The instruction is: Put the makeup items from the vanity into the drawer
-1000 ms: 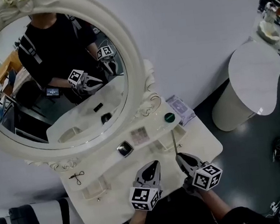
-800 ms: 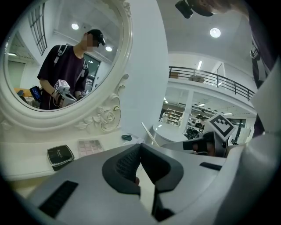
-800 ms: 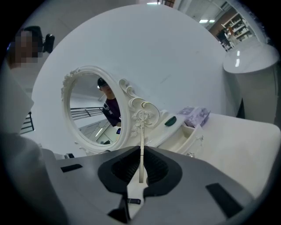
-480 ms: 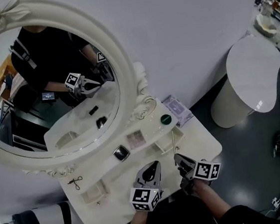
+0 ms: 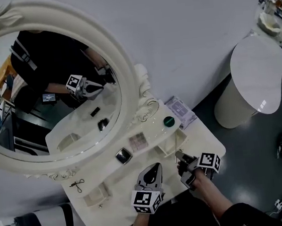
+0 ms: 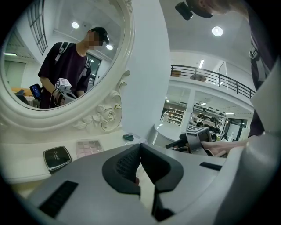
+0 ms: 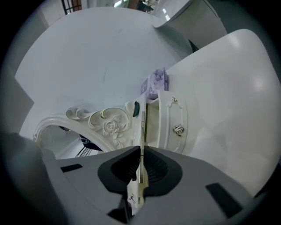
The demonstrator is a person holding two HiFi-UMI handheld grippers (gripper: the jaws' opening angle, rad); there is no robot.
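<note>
Your right gripper clamps the slim makeup stick, tip aimed at the drawer ahead, likely for stowing; left gripper closed.

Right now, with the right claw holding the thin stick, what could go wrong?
The right claw pinches the thin stick near one end, so it may swivel or slip.
Its free tip points at the open drawer and could catch on its rim or knock the green round item nearby.

Shop-like hall: mezzanine railing, stocked shelves beyond the vanity.
</note>
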